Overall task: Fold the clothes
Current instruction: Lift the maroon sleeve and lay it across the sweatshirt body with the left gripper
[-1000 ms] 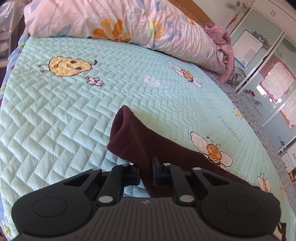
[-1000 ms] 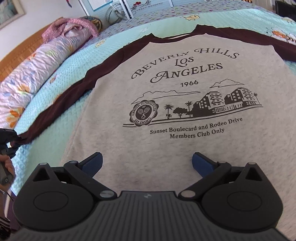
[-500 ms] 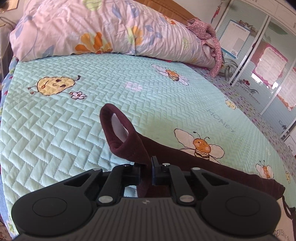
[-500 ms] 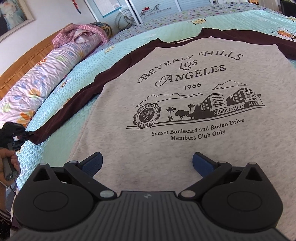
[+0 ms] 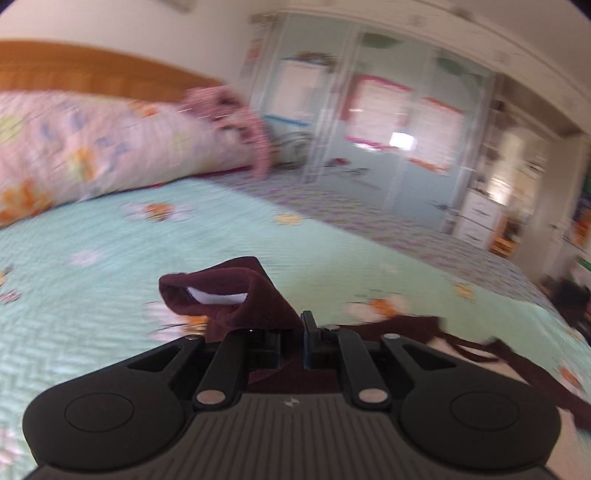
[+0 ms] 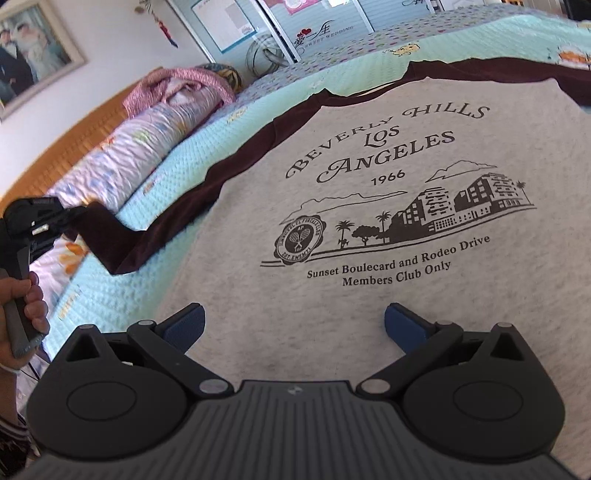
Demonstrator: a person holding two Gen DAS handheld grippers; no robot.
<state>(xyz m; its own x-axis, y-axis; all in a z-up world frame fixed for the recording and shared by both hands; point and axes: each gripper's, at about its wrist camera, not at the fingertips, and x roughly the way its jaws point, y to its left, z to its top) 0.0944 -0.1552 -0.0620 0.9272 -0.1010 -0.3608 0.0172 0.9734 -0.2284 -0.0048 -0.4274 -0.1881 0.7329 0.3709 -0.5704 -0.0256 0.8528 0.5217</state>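
at the left of the right wrist view, a person's hand is gripping the handle of the left hand-held gripper, which is pinching the cuff of the maroon sleeve and holding it up off the bed; judging by the task, the sleeve is being raised so it can be carried across onto the shirt's body for the first fold. in that hand-held gripper's own view the jaws are standing closed on the cuff (its white lining is showing inside the opening), and the background is blurring. behind it a rolled floral quilt is lying along the wooden headboard.

moving right, the raglan sweatshirt is lying flat and face up on the mint quilted bed, its grey body spread out so the folds can land square. its print is reading "beverly hills los angeles 1966", then "sunset boulecard and rodeo drive, members club only". the right hand-held gripper is hovering over the lower part of the grey body with its blue pads standing wide apart, holding nothing, probably waiting to pin or take the hem. on the wardrobe door beyond, "sweet wedding" is showing.
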